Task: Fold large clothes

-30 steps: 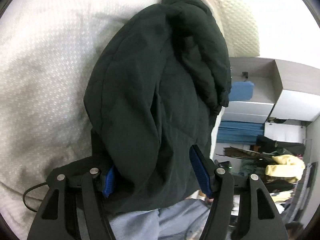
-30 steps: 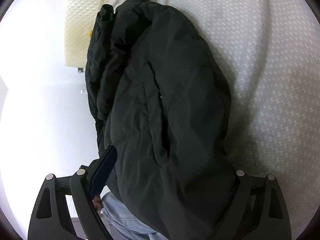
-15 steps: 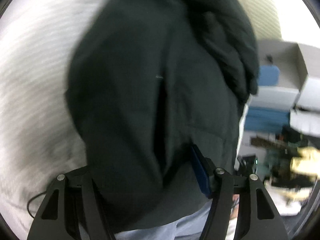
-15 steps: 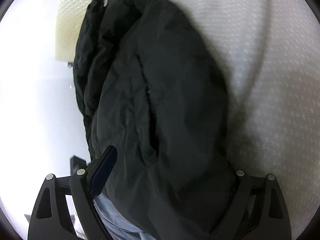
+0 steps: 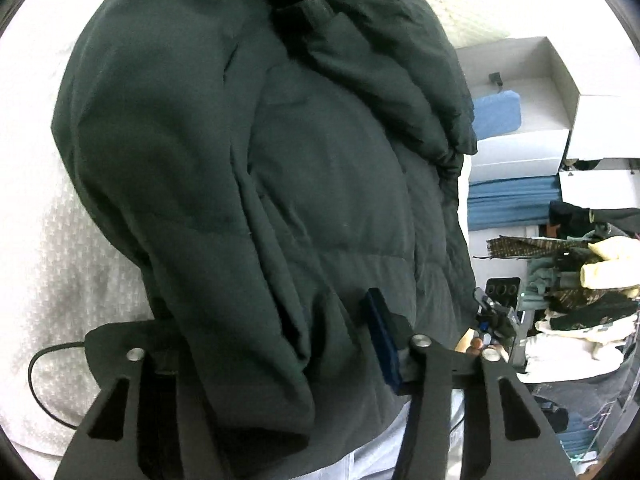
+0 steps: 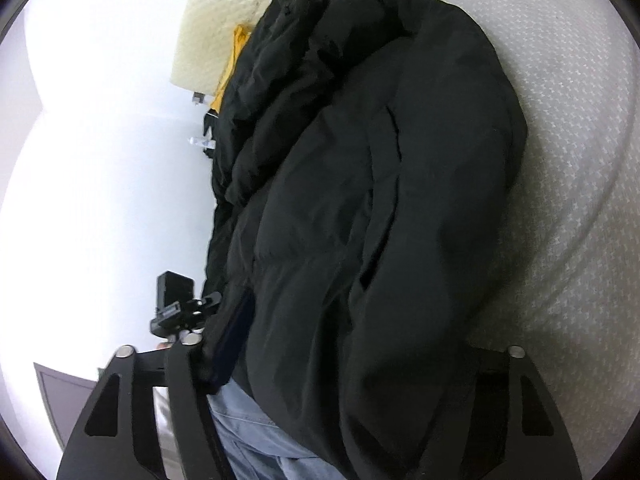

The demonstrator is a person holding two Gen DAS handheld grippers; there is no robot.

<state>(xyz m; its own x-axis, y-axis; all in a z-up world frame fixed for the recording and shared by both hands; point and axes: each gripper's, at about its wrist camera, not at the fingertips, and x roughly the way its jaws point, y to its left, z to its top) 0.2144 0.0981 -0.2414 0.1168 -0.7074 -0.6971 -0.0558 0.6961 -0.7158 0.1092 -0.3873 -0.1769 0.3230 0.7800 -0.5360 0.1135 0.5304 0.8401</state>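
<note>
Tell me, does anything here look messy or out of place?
The black puffer jacket is a lumpy bundle rather than a flat fold, and it hangs off the white bed's edge over the person's jeans. Each hand-held gripper, left and right, straddles its thick hem.

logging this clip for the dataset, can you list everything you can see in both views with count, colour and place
puffer jacket: one, black, bunched on the bed, its near hem between both claws
bed cover: one, white and textured, under and beside the jacket
pillow: one, cream, at the far end of the bed
yellow cloth: one, partly hidden between pillow and jacket
open boxes: several, white, to the right of the bed
blue cushion: one, inside a box
clothes heap: mixed colours, far right
cable: one, black, on the cover
jeans: light blue, below the jacket
left claw: fabric between its fingers
right claw: fabric between its fingers
</note>
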